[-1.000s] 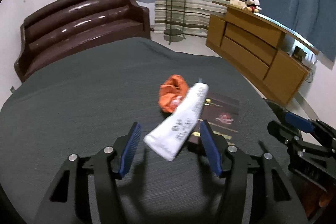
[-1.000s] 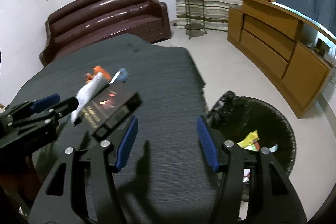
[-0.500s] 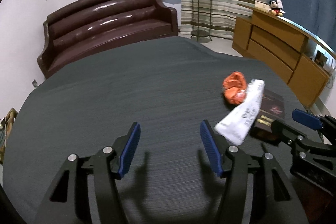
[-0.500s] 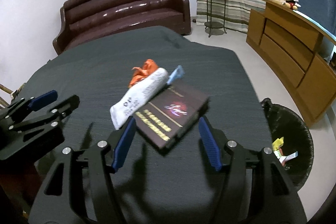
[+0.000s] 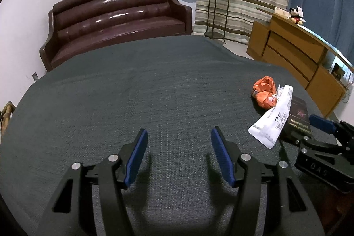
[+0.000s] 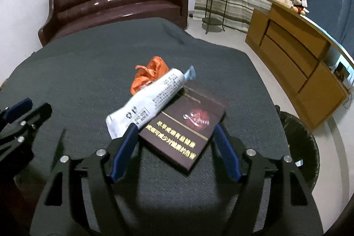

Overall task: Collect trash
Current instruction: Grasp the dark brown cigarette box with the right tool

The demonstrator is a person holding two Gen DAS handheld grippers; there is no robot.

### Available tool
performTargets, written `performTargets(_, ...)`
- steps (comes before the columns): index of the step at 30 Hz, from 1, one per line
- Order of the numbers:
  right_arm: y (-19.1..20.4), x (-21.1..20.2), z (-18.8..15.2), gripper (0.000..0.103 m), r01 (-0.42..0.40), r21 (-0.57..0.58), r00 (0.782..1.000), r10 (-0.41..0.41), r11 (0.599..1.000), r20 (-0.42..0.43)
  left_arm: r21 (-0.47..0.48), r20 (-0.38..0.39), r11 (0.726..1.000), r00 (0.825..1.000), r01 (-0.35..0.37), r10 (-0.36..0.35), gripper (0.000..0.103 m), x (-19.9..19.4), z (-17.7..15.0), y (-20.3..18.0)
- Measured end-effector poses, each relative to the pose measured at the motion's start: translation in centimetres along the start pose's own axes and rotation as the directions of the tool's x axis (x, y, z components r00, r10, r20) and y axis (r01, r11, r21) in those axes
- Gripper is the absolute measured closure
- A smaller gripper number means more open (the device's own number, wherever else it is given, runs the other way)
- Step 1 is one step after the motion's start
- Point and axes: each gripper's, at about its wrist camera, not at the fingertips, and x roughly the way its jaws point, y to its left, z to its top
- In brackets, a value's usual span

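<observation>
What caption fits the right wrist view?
Open right gripper straddles a dark box beside a white tube and orange wrapper.

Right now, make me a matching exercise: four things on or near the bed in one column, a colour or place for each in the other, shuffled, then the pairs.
Things:
1. wrapper
2. tube
3. box
4. bin

Descriptions:
A. on the floor, right of the bed
B. dark maroon with gold lettering, between the open fingers of the right gripper
C. crumpled, orange
D. white with printed text, lying partly across the box

Pairs: 1-C, 2-D, 3-B, 4-A
</observation>
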Motion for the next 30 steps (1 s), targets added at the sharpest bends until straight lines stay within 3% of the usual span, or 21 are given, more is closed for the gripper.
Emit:
performTargets(8, -2.4, -0.6, -1.0, 0.033, 0.034, 0.01, 0.999, -0.034, 0.999, 0.0, 0.01, -0.011, 1.0, 1.0, 0.028, -0.028, 0.042, 0.0, -0.3, -0.5)
performTargets(18, -2.8, -0.5, -0.4, 0.034, -0.01, -0.005, 1.0, 0.01, 1.0, 0.014, 0.05, -0.008, 0.998, 0.999, 0.043, -0.043, 0.036, 0.2, -0.3, -2.1)
performTargets(22, -2.5, -0.1, -0.3, 0.046, -0.016, -0.022, 1.0, 0.016, 1.0, 0.01, 0.053, -0.014, 0.998, 0.999, 0.04, -0.039, 0.035, 0.6, -0.2, -2.5)
performTargets(30, -3.5, -0.7, -0.8, 0.046, -0.031, -0.02, 0.999, 0.031, 0.999, 0.03, 0.077, -0.021, 0.995, 0.998, 0.06, -0.058, 0.032, 0.9, -0.2, -3.9)
